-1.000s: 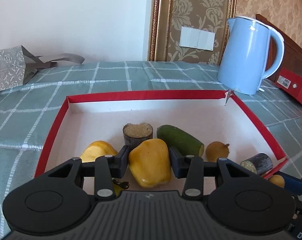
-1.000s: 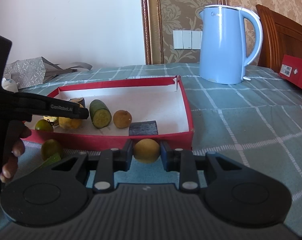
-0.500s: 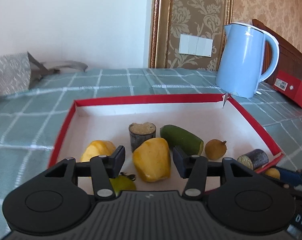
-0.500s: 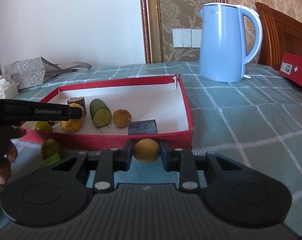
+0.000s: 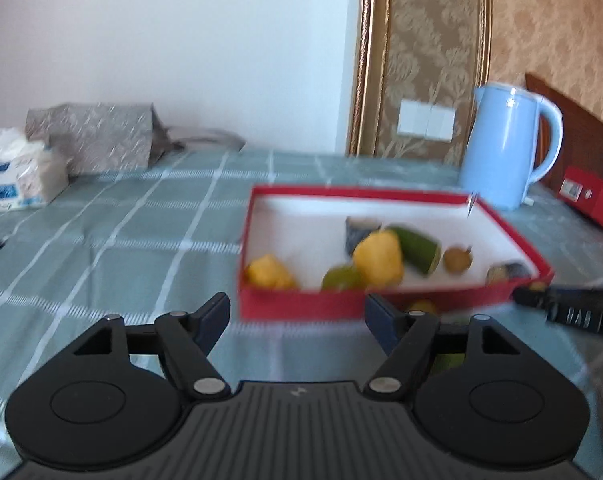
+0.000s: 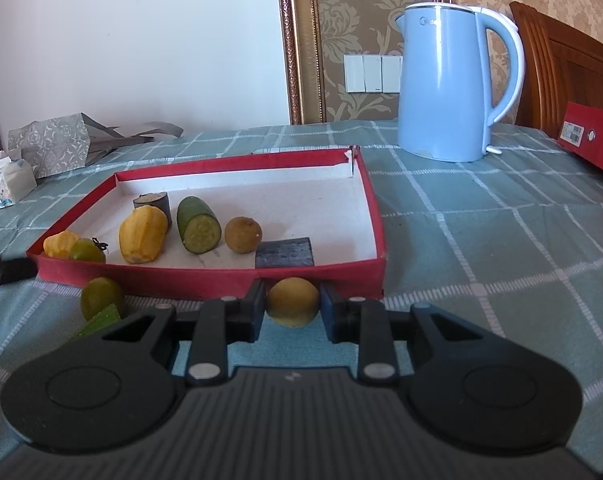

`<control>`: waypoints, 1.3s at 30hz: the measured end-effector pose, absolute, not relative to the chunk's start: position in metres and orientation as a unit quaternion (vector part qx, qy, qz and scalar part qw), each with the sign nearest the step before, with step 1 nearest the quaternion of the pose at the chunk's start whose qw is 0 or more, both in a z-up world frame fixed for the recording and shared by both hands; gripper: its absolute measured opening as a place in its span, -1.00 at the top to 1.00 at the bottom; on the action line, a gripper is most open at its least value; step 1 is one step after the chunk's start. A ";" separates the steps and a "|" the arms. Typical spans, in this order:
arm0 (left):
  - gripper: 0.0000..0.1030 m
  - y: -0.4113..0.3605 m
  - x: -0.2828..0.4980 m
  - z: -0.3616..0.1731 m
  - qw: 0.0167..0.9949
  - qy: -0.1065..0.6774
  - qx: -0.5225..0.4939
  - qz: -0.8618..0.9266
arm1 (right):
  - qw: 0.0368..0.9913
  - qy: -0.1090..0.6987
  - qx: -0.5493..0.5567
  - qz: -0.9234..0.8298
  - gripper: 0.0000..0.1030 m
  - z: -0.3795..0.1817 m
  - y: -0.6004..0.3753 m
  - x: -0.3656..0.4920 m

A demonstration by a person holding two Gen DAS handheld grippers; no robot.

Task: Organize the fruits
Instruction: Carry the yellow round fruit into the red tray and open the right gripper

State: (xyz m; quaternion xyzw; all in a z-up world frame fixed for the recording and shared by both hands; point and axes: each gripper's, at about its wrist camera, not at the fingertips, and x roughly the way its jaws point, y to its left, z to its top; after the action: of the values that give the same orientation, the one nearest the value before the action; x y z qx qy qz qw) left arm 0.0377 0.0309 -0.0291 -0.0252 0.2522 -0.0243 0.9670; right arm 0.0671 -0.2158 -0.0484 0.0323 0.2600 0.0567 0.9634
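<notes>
**Right gripper on a yellow fruit at the tray's front wall; left gripper empty, jaws parting**

My right gripper [image 6: 293, 311] is clamped on a small round yellow fruit [image 6: 293, 301], both pads pressing its sides. It sits just outside the red tray [image 6: 375, 216], close against the front wall, above the checked cloth on the desk [image 6: 481, 240].

My left gripper [image 5: 297, 314] holds nothing. Its jaws are opening, with only blurred cloth and the tray's front wall between them.

Inside the tray, left to right in the right wrist view: a yellow piece [image 6: 59, 243] touching a green fruit [image 6: 86, 251], a large yellow pepper-like fruit [image 6: 142, 234], a dark cylinder [image 6: 153, 202] behind it, a cut cucumber [image 6: 198, 230], a brown round fruit [image 6: 243, 235], a dark block [image 6: 285, 253] at the front wall.

Outside the tray, near its left front corner: another green fruit [image 6: 101, 298], touching a green wedge [image 6: 101, 320].

Writing: the blue kettle [image 6: 445, 84] carries a mark starting "Mide", the rest hidden. The black bar [image 5: 573, 310] at the right of the left wrist view reads "DAS". The label on the red box [image 6: 593, 140] is too small to read.
</notes>
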 end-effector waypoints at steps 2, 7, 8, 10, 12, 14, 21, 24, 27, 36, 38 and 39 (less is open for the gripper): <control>-0.43 0.032 0.035 -0.035 0.964 0.265 -0.024 -0.022 | 0.963 0.260 0.032 0.056 0.46 -0.048 -0.216 0.067; -0.43 0.026 0.029 -0.044 0.954 0.292 -0.015 -0.060 | 0.964 0.259 0.032 0.055 0.46 -0.048 -0.216 0.067; -0.43 0.025 0.026 -0.045 0.954 0.292 -0.014 -0.065 | 0.964 0.259 0.032 0.054 0.46 -0.048 -0.217 0.067; -0.43 0.023 0.025 -0.047 0.952 0.297 -0.006 -0.071 | 0.964 0.260 0.033 0.054 0.46 -0.048 -0.217 0.068; -0.43 0.019 0.028 -0.051 0.949 0.307 0.001 -0.072 | 0.964 0.259 0.030 0.054 0.46 -0.048 -0.216 0.067; -0.43 0.019 0.029 -0.052 0.949 0.307 0.001 -0.070 | 0.966 0.253 0.026 0.052 0.46 -0.047 -0.215 0.065; -0.46 0.014 0.028 -0.054 0.949 0.307 0.016 -0.070 | 0.965 0.255 0.023 0.057 0.46 -0.043 -0.213 0.058; -0.51 0.011 0.028 -0.054 0.948 0.308 0.018 -0.072 | 0.969 0.237 0.022 0.064 0.46 -0.025 -0.215 0.054; -0.53 0.012 0.029 -0.055 0.948 0.309 0.019 -0.074 | 0.975 0.214 -0.003 0.052 0.46 -0.003 -0.216 0.068; -0.57 0.014 0.030 -0.055 0.948 0.310 0.016 -0.077 | 0.968 0.249 -0.023 0.018 0.47 -0.012 -0.215 0.151; -0.59 0.013 0.030 -0.055 0.947 0.310 0.018 -0.078 | 0.967 0.254 -0.028 0.015 0.47 -0.019 -0.211 0.159; -0.59 0.013 0.030 -0.055 0.947 0.310 0.018 -0.079 | 0.966 0.256 -0.030 0.014 0.47 -0.021 -0.209 0.161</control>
State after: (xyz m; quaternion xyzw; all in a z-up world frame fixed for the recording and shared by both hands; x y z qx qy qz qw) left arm 0.0301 0.0134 -0.0554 0.0183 0.3100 -0.0785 0.9473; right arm 0.1607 -0.2094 -0.0208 -0.0297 0.2561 0.0141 0.9661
